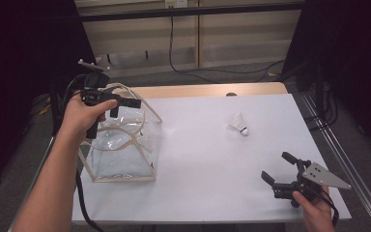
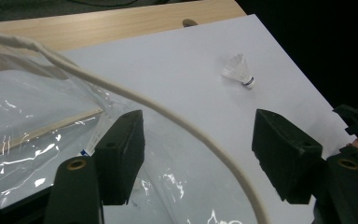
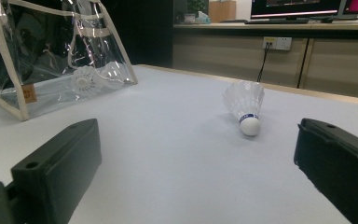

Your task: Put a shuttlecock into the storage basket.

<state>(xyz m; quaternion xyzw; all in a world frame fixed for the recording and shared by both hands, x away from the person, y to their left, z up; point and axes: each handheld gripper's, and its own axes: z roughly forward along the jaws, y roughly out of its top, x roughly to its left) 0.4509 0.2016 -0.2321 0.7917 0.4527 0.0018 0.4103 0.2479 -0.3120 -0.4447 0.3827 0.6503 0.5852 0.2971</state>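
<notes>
Item: clear plastic tote bag [image 1: 121,150], cream-trimmed, standing on the left part of the white worktop [image 1: 207,159]. At least one shuttlecock in the bag [image 3: 85,80] shows through the wall in the right gripper view; a second may lie beside it, not certain.

Item: loose shuttlecock [image 1: 239,124], lying on its side on the worktop, well apart from the bag, cork toward the near edge. Likely the next piece to be bagged.

Risks, as judged:
- Feather skirt is light and fragile; a grip across the skirt could crush it. A grip near the cork would be safer.
- A low approach could nudge the shuttlecock and roll it toward the far edge.
- The bag is soft. With its handle [image 2: 177,123] unheld, the mouth may sag shut, and a shuttlecock dropped from above could bounce off the rim.
- The handle loop runs between the left jaws; a careless withdrawal could snag it and tip the bag.

Left gripper [image 1: 125,103]: above the bag's top, jaws apart about midway, pads pressing on nothing.

Right gripper [image 1: 276,169]: low at the near right of the worktop, jaws wide apart, empty, aimed at the loose shuttlecock.
</notes>
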